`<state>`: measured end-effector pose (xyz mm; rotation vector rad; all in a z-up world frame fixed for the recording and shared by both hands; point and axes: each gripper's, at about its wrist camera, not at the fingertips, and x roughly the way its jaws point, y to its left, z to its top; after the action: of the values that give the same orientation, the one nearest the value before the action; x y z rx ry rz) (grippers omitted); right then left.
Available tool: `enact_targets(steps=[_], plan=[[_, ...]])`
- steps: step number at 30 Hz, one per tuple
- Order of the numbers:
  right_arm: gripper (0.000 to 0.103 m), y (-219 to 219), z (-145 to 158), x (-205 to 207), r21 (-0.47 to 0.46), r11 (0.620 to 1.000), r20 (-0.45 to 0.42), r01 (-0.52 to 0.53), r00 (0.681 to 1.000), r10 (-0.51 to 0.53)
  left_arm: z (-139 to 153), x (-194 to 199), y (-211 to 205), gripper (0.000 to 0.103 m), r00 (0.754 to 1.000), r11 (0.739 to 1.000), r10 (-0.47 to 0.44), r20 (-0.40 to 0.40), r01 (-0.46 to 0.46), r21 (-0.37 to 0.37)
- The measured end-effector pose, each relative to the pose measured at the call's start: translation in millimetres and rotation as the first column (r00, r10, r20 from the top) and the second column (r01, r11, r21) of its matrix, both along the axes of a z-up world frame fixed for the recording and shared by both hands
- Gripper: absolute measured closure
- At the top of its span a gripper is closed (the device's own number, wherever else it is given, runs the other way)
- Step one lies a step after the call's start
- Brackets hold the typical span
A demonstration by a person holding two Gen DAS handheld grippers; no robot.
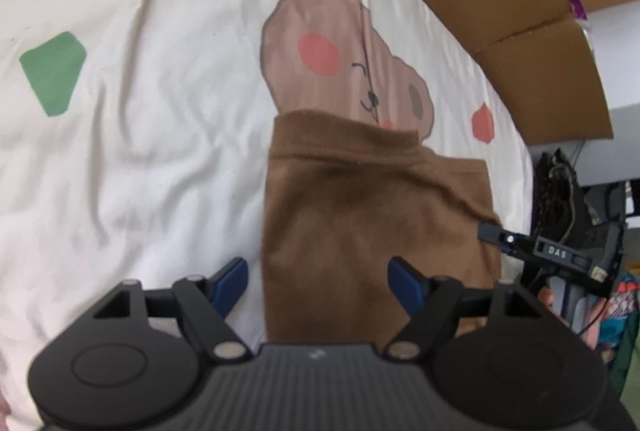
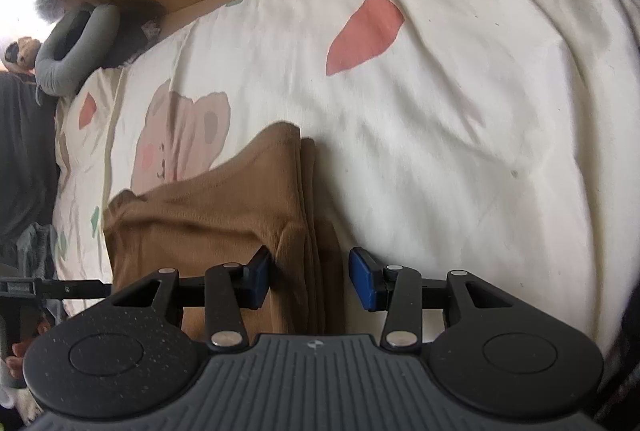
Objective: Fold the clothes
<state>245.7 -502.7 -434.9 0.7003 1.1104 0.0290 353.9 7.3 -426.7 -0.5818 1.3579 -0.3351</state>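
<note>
- Brown garment (image 1: pixel 372 215) lies part-folded on the bed (image 1: pixel 140 151); looks soft, light, floppy.
- Left gripper (image 1: pixel 318 287): jaws apart, astride its left edge, pinching nothing.
- Right gripper (image 2: pixel 308 281): jaws apart around the stacked right edge, not pressing; best hold there, all layers.

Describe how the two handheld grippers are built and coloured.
Both look alike: the left gripper and right gripper have a dark grey ribbed body flanked by two round black discs, black linkage arms with silver pivot pins, and blue pads on the jaws. The right gripper's discs look dusty.
</note>
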Motion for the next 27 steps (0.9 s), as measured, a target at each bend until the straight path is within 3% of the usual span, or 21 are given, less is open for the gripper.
enact_targets(steps=[4,6,9,16,19,21,23,27], plan=[[0.058,-2,-4,8,0.02,1.0,-0.004,-0.016,1.0,0.016,-3,5,2,0.024,1.0,1.0,0.002,0.007,-0.002,-0.01],[0.073,2,-2,11,0.005,0.999,-0.004,-0.038,0.999,0.038,-4,7,3,0.024,1.0,1.0,0.006,0.009,-0.006,-0.014],[0.08,7,4,13,-0.024,0.998,-0.001,-0.06,0.998,0.06,-5,9,4,0.026,1.0,1.0,0.005,0.013,-0.005,-0.012],[0.081,7,13,12,-0.036,0.996,0.015,-0.079,0.997,0.08,-8,15,4,0.033,0.999,1.0,-0.007,0.051,0.007,0.006],[0.075,5,11,10,-0.031,0.996,0.01,-0.083,0.996,0.084,-8,19,3,0.048,0.998,1.0,-0.018,0.064,0.017,0.023],[0.066,5,10,8,-0.031,0.996,0.003,-0.088,0.996,0.088,-8,21,5,0.08,0.998,1.0,-0.015,0.068,0.013,0.028],[0.063,4,8,7,-0.033,0.995,-0.002,-0.091,0.996,0.091,-6,22,8,0.089,0.997,1.0,-0.004,0.073,0.002,0.029],[0.061,2,4,5,-0.027,0.995,-0.005,-0.092,0.996,0.092,12,22,3,0.092,0.992,1.0,-0.011,0.123,0.011,0.007]])
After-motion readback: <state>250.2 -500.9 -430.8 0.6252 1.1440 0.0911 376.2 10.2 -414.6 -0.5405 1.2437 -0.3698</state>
